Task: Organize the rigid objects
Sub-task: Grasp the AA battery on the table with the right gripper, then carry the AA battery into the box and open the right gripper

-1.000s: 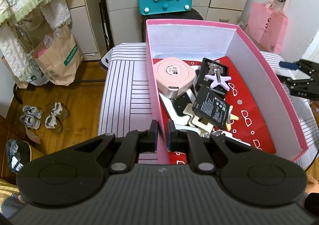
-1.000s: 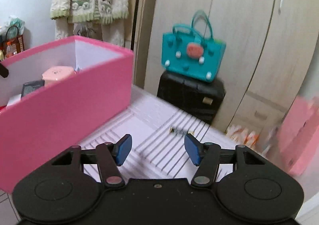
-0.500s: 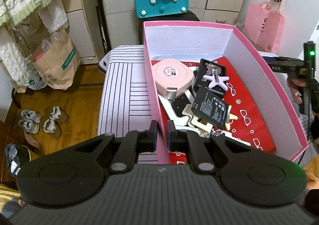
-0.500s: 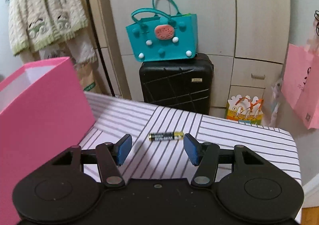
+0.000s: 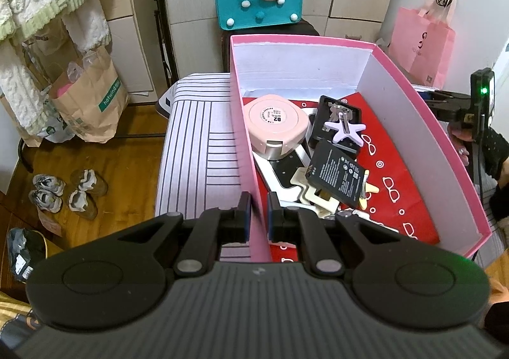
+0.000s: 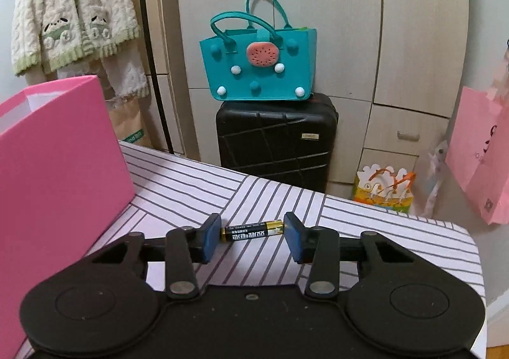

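Your left hand-held gripper (image 5: 257, 211) is pinching the near wall of the box (image 5: 246, 149), one finger on each side. Your right hand-held gripper (image 6: 252, 236) is spread around the battery (image 6: 253, 229), which lies crosswise between its pads on the desk (image 6: 366, 222). The box wall stands left; bare desk runs ahead and right to the edge.

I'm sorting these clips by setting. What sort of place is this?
Most likely a bedroom or living space in a home: built-in wardrobe doors fill the back wall, a knitted cardigan hangs at the left, a black suitcase stands against the wardrobe, and shoes lie on the wooden floor.
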{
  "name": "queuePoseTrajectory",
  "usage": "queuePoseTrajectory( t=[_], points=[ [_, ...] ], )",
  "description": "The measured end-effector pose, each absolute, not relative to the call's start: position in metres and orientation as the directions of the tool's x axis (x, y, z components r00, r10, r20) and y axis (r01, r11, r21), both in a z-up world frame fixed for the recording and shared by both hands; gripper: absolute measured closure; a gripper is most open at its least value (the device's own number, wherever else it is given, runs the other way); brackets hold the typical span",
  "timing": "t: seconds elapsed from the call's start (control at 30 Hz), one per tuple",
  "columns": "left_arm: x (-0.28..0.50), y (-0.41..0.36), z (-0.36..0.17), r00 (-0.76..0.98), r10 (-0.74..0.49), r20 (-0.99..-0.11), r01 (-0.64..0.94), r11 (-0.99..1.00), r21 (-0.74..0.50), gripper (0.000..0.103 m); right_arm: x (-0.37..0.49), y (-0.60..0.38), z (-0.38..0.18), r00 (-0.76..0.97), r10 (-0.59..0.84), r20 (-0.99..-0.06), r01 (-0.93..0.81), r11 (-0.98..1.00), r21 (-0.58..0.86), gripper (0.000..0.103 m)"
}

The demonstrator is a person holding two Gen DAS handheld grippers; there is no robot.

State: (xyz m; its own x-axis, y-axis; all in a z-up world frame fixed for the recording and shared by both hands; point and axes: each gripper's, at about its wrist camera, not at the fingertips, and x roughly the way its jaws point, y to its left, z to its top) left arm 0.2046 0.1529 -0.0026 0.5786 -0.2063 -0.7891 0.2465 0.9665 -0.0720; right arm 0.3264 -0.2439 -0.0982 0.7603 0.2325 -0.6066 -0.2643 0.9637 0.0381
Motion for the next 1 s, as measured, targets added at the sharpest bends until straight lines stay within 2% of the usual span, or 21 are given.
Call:
queuePoseTrajectory(
  t=[0.13, 0.23, 0.37, 0.5, 0.57, 0.67, 0.77, 1.0],
  points=[
    [0.204, 0.153, -0.003, 0.580, -0.207, -0.788, 0.248, 0.966, -0.071, 0.095, 0.322, -0.241, -0.098, 0.768, 0.219, -0.602, -0.254, 0.967, 0.029, 0.055],
    [0.205, 0.153, -0.003, 0.580, -0.208, -0.788, 0.247, 0.966, -0.073, 0.095, 0.318, -0.243, -0.093, 0.754, 0.243, -0.611, -0.248, 0.966, 0.078, 0.055],
    [0.205, 0.153, -0.003, 0.579, -0.213, -0.787, 0.254, 0.964, -0.074, 0.095, 0.297, -0.240, -0.071, 0.765, 0.295, -0.572, -0.269, 0.954, 0.132, 0.055],
    [0.208, 0.157, -0.002, 0.564, -0.238, -0.791, 0.263, 0.959, -0.100, 0.094, 0.278, -0.253, -0.042, 0.737, 0.473, -0.484, -0.250, 0.855, 0.455, 0.055],
    [0.208, 0.158, -0.003, 0.561, -0.244, -0.791, 0.272, 0.957, -0.102, 0.094, 0.265, -0.248, -0.030, 0.738, 0.521, -0.428, -0.275, 0.812, 0.515, 0.055],
    [0.208, 0.159, -0.003, 0.563, -0.252, -0.787, 0.283, 0.954, -0.103, 0.093, 0.248, -0.229, -0.012, 0.712, 0.578, -0.400, -0.351, 0.785, 0.510, 0.055],
    [0.207, 0.161, -0.004, 0.567, -0.264, -0.781, 0.288, 0.951, -0.113, 0.093, 0.236, -0.203, 0.002, 0.663, 0.622, -0.416, -0.432, 0.772, 0.466, 0.055],
    [0.207, 0.162, -0.005, 0.570, -0.272, -0.775, 0.297, 0.948, -0.114, 0.092, 0.223, -0.141, 0.016, 0.479, 0.676, -0.560, -0.621, 0.712, 0.328, 0.055]
  ],
)
